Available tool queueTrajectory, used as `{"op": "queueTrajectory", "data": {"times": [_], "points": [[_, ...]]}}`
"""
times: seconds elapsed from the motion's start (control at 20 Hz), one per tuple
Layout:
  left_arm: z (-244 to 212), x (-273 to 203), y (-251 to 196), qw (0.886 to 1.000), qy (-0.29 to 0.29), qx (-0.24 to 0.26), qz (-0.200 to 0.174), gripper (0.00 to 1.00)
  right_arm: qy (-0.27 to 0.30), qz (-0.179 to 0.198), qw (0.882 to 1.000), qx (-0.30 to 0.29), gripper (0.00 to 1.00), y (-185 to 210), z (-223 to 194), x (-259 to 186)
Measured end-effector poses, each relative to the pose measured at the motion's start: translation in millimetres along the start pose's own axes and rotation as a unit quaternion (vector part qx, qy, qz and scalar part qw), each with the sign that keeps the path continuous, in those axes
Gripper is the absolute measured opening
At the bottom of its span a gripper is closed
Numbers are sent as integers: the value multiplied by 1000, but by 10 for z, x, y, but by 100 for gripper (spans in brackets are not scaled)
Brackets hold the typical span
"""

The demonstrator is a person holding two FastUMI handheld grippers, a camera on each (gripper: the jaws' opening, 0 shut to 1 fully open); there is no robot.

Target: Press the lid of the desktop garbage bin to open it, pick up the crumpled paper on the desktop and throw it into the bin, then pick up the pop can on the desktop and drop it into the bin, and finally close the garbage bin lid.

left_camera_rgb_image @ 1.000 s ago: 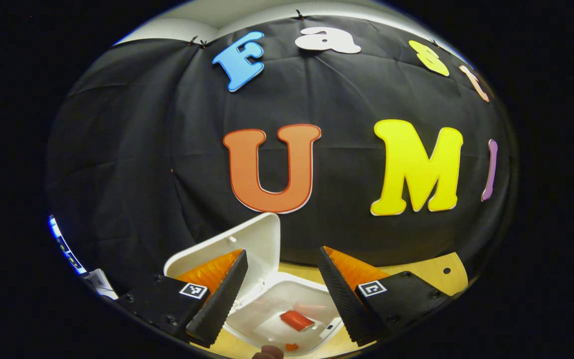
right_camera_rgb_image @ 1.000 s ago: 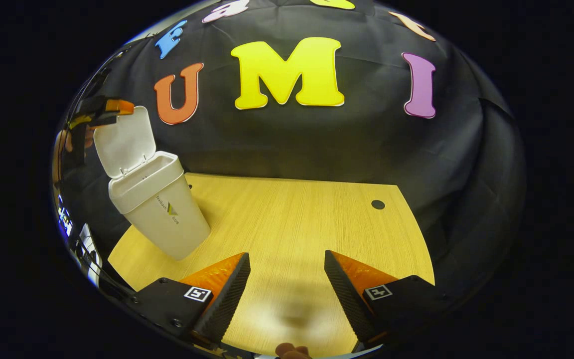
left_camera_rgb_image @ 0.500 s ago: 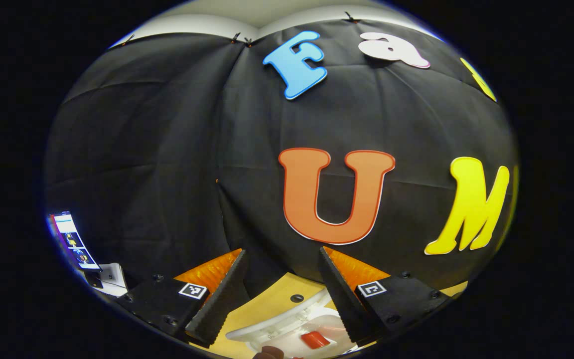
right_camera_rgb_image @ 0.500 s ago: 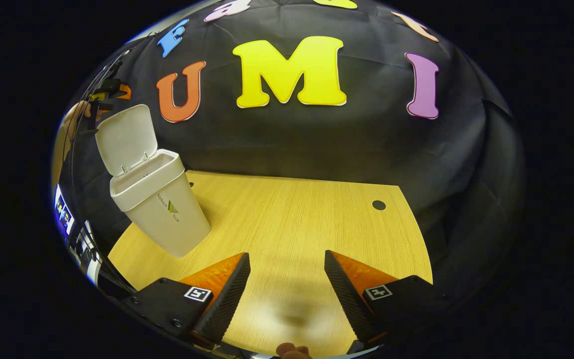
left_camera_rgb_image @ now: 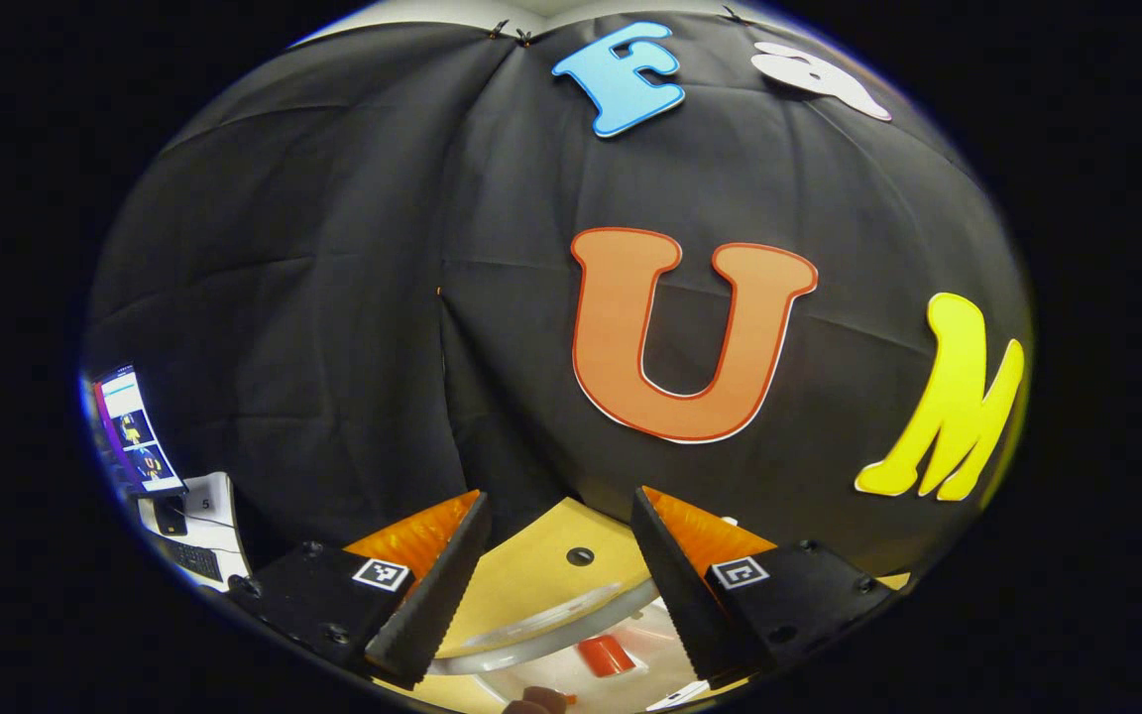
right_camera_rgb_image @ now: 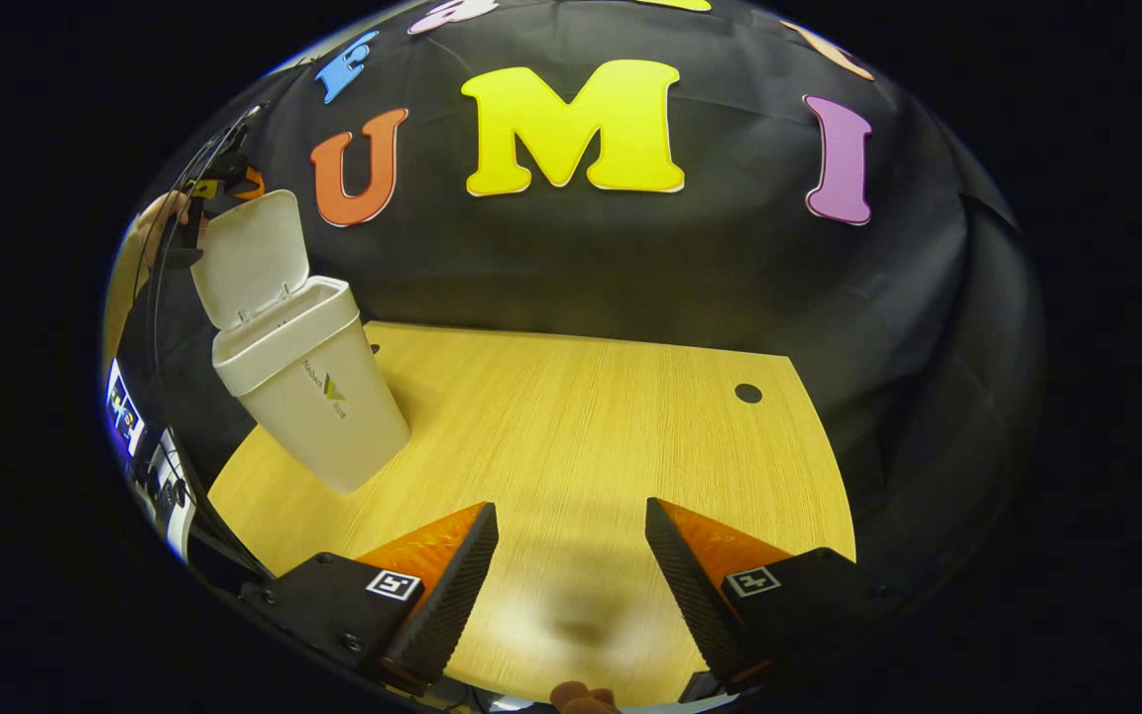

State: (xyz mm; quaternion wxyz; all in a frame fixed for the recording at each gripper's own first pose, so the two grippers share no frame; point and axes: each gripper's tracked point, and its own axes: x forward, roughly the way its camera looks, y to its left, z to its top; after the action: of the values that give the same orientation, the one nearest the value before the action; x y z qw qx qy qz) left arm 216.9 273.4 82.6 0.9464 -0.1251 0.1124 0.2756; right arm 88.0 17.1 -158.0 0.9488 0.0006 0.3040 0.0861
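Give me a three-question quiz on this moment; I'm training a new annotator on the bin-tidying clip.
1. True or false: the hinged lid of the white plastic desktop bin stands open.
2. The red can lies: A) on the wooden table, B) inside the bin, C) in the right gripper.
3. Fill in: the left gripper looks down at the bin with its fingers ____.

Key: 1 true; 2 B; 3 apart, holding nothing.
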Motion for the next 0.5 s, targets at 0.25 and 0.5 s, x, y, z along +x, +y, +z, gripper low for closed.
{"op": "queueTrajectory", "data": {"times": [0.25,0.5], "points": [[-444,-275,-274,1000,10,19,-18,95,8,14,1000,-26,95,-71,-93,15],[-978,-548,-608,998,5,44,-38,94,4,30,998,-61,95,-183,-160,1]]}}
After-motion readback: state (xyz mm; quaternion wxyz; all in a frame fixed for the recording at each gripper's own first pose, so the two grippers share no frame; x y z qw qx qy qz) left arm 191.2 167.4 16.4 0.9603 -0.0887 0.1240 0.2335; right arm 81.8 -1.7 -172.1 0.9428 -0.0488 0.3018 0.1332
